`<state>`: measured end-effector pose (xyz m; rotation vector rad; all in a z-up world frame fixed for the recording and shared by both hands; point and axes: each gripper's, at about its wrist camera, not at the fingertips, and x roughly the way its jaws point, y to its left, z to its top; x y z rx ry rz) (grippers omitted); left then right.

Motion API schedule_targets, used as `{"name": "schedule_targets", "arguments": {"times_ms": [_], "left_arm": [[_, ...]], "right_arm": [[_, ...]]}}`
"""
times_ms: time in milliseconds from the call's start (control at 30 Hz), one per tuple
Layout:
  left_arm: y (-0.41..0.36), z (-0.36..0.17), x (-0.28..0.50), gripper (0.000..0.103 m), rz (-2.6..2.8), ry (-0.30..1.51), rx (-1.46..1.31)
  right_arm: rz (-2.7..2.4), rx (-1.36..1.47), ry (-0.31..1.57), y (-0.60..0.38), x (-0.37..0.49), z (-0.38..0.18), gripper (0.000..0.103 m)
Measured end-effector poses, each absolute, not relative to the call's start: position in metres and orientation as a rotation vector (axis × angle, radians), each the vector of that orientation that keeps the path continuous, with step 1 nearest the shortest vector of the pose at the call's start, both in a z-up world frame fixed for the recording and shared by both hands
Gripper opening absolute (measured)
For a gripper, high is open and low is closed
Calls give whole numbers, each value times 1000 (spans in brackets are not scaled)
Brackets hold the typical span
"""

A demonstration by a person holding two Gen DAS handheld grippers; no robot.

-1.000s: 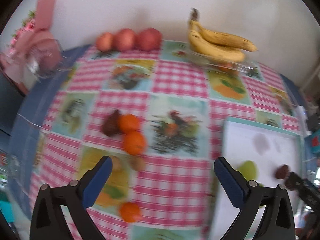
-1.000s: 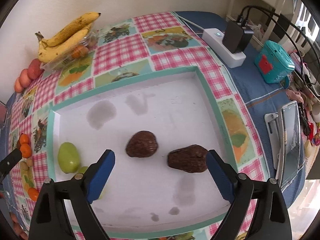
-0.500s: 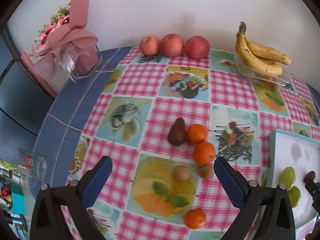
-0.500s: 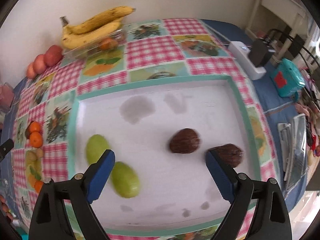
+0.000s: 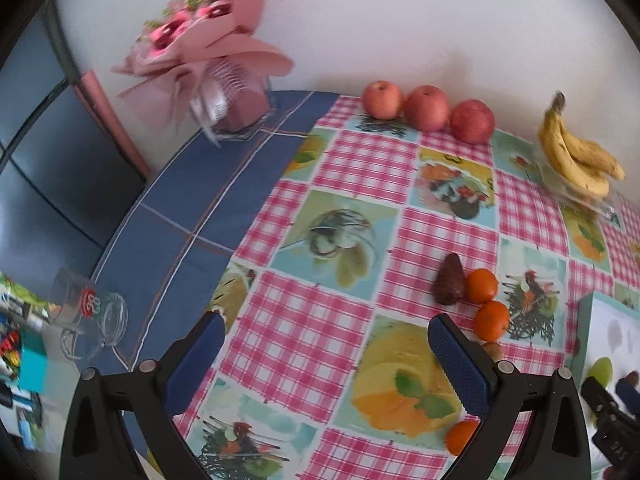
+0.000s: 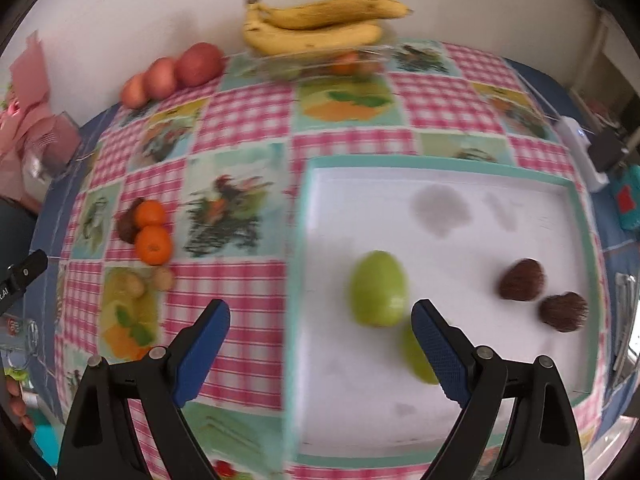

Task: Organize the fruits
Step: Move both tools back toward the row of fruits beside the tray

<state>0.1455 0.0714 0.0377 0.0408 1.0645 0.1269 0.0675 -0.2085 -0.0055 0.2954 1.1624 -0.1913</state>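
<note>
My left gripper (image 5: 326, 330) is open and empty above the checked tablecloth. To the right of its right finger lie a dark avocado (image 5: 450, 280), two oranges (image 5: 482, 286) and, nearer, a third orange (image 5: 460, 438). My right gripper (image 6: 322, 312) is open and empty over the left rim of the white tray (image 6: 440, 162). In the tray lie two green fruits (image 6: 378, 288), one partly behind my right finger, and two dark brown fruits (image 6: 522, 280). The avocado (image 6: 126, 224), the oranges (image 6: 153, 244) and two small brown fruits (image 6: 164, 278) lie left of the tray.
Three apples (image 5: 426, 107) and a banana bunch (image 5: 576, 160) on a clear box line the back wall. A pink bouquet (image 5: 208, 52) stands at the back left, a glass mug (image 5: 92, 320) near the left edge. A white power strip (image 6: 580, 148) lies right of the tray.
Both grippers have swung left and stayed open. The right one has gone from over the brown fruits to the tray's left rim. The avocado and oranges now lie right of the left gripper.
</note>
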Motion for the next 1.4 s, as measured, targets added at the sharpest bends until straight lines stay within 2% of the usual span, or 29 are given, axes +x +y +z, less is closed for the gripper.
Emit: {"name": "schedule_targets", "arguments": {"times_ms": [367,633,867,1200,1400], "left_arm": [[91,31,151,103,128,1073,-46],[85,20,164,103,89,1067,-86],[93,15,174,103,79,1053,-198],[97,10,187,103,61,1058,-208],[95,3,195,102,0,1069,-277]], "right_arm": [[-88,251,1104,-157,91,-4,92],[-51,346,1069,-160,99,-6,92],[-33,303,1056,-146,116,-3,92],[-21,248,996,-131,130,9,92],[-10,289,1025,-126,137,-6,91]]}}
